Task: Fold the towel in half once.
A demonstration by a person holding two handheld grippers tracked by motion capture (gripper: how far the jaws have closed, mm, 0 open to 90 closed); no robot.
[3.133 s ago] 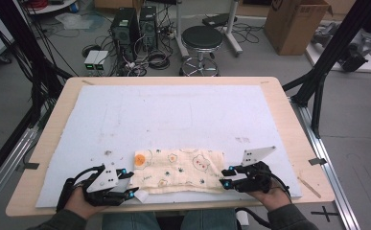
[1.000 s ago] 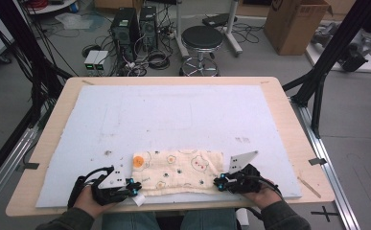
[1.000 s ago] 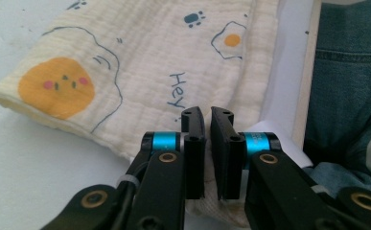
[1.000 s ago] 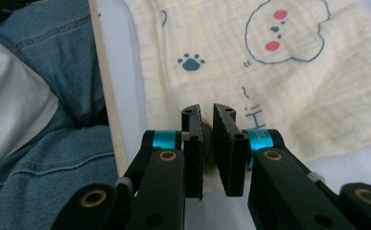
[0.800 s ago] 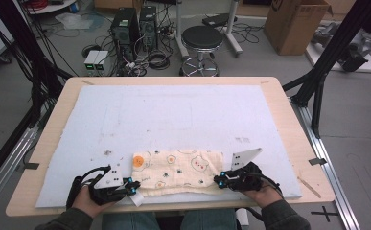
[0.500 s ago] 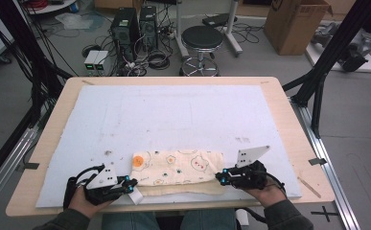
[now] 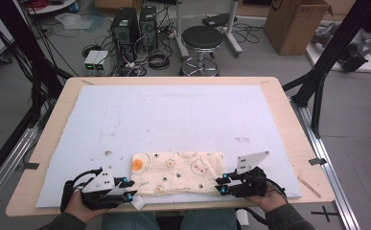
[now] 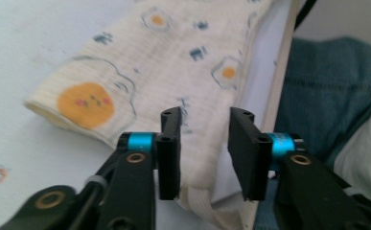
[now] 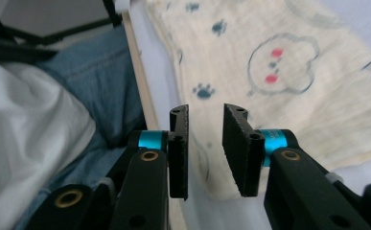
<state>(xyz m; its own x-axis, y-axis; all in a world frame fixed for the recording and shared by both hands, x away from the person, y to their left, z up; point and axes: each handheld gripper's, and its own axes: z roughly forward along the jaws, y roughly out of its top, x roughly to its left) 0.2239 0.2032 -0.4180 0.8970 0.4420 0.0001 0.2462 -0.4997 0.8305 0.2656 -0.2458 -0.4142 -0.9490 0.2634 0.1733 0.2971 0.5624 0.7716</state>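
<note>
A cream cloth (image 7: 178, 171) printed with eggs, bears and paw marks lies folded flat near the front edge of the pale mat (image 7: 183, 115). My left gripper (image 7: 128, 189) sits at the cloth's near left corner. In the left gripper view the cloth (image 8: 164, 62) runs under the left gripper (image 8: 203, 153), whose jaws stand apart over its edge. My right gripper (image 7: 220, 186) is at the near right corner. In the right gripper view the right gripper (image 9: 205, 153) is open above the corner of the cloth (image 9: 279, 72).
The wooden table (image 7: 58, 124) carries the mat; its front edge is just behind my hands, with the person's jeans (image 8: 327, 86) below. A thin wooden stick (image 7: 309, 187) lies at the right. A stool (image 7: 202, 40) and computer towers (image 7: 125, 26) stand beyond.
Both hands stay at the cloth's near corners with only small shifts. The left gripper has slid slightly left and toward the front edge. The cloth now lies flatter.
</note>
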